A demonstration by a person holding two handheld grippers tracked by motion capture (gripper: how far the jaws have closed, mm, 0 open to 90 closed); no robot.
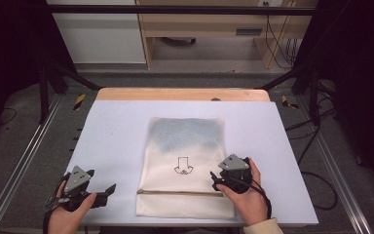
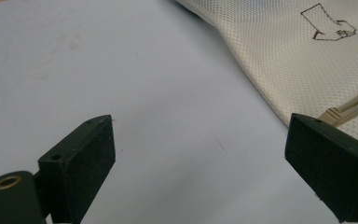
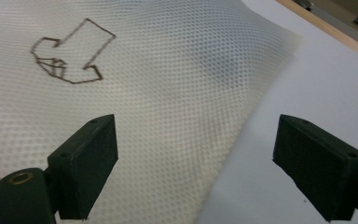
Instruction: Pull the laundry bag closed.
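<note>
On the bench: we record one cream mesh laundry bag [image 1: 185, 165], lying flat at the centre of the pale sheet [image 1: 112, 131], something bluish showing through its far half.
Marking: an arrow outline [image 1: 181, 165] printed mid-bag, pointing toward the person.
Zipper [image 1: 180, 193]: runs across the near end; whether it is shut we cannot tell.
Left gripper [image 1: 108, 190]: jaws wide, nothing between them, aimed at the zipper's left end [image 2: 354, 105], just short of the bag's edge.
Right gripper [image 1: 215, 179]: jaws wide, empty, poised over the bag's right edge [image 3: 256, 102], mesh below one jaw, bare sheet below the other.
Step in hand: we judge it the approach, both grippers closing in on the bag.
Next move: it calls for lowering each gripper onto an edge and pinching only the mesh.
</note>
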